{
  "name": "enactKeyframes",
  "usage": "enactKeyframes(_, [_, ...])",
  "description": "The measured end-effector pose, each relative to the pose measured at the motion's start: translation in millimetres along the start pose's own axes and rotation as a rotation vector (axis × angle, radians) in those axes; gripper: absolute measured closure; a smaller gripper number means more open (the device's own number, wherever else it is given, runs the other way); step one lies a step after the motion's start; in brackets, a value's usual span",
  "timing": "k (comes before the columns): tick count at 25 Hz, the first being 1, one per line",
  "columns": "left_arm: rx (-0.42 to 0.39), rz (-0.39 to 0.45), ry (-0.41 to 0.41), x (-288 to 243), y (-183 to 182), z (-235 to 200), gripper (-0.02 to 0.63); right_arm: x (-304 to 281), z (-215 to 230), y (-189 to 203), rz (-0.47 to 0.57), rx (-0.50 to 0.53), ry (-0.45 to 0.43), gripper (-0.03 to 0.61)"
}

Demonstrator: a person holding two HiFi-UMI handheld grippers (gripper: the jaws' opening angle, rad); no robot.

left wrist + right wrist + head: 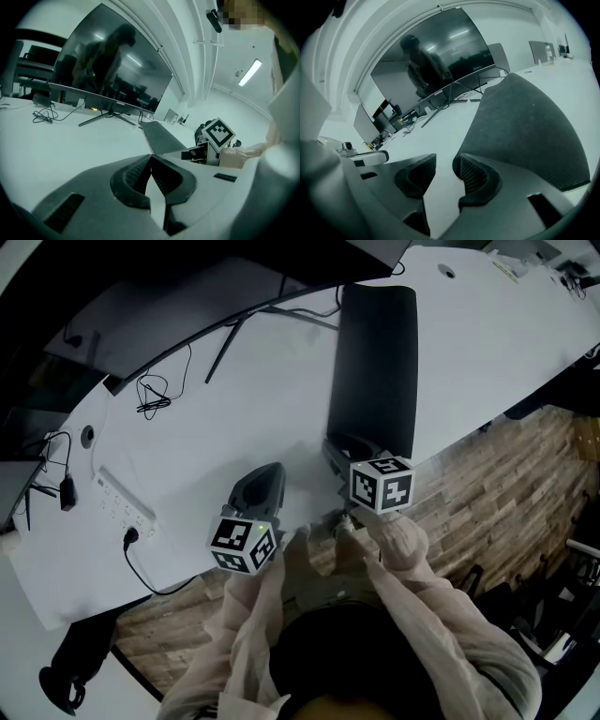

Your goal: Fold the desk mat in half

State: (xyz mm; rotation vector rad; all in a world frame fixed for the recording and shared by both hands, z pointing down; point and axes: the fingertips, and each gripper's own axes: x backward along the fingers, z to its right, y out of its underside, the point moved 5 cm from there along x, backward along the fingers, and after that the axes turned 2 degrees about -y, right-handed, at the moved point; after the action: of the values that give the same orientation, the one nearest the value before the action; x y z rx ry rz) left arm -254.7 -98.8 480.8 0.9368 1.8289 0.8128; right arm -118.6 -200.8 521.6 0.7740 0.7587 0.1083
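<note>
Right hand-held gripper (444,161) released (jaws apart) w/ desk mat (525,122) just beside it.

No wording can be read anywhere. The monitor (112,61) has a small logo on its lower bezel, but it is too small to make out.

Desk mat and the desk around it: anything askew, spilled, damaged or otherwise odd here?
Nothing stands out. The desk mat lies flat on the white desk, with no tear or crease visible. Nothing is spilled; the only untidy item is a loose cable coil near the monitor.
</note>
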Motion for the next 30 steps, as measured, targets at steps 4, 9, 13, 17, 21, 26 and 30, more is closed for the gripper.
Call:
enactKeyframes(4, [-0.013, 0.006, 0.005, 1.7, -0.5, 11.2, 0.586, 16.4, -1.1, -2.6, 0.035, -0.001, -0.034, 0.371])
enactKeyframes(9, [-0.026, 0.012, 0.02, 1.9, -0.4, 26.6, 0.586, 45.3, 4.4, -8.9, 0.093, -0.019, -0.029, 0.367])
enactKeyframes(13, [-0.051, 0.023, 0.036, -2.5, -7.0, 43.2, 0.586, 69.8, 9.6, -15.7, 0.133, -0.041, -0.035, 0.367])
enactKeyframes(17, [-0.073, 0.037, 0.056, -10.6, -16.2, 60.8, 0.586, 92.1, 16.0, -25.0, 0.18, -0.057, -0.037, 0.367])
enactKeyframes(21, [-0.102, 0.052, 0.081, -21.5, -28.2, 80.3, 0.586, 116.2, 25.4, -38.0, 0.233, -0.057, -0.036, 0.367])
enactKeyframes(26, [-0.14, 0.074, 0.125, -39.0, -45.3, 104.2, 0.586, 151.8, 39.1, -60.1, 0.319, -0.03, -0.009, 0.367])
enactKeyframes(30, [-0.173, 0.089, 0.169, -55.0, -59.0, 125.8, 0.586, 181.8, 53.4, -74.2, 0.39, -0.015, 0.025, 0.367])
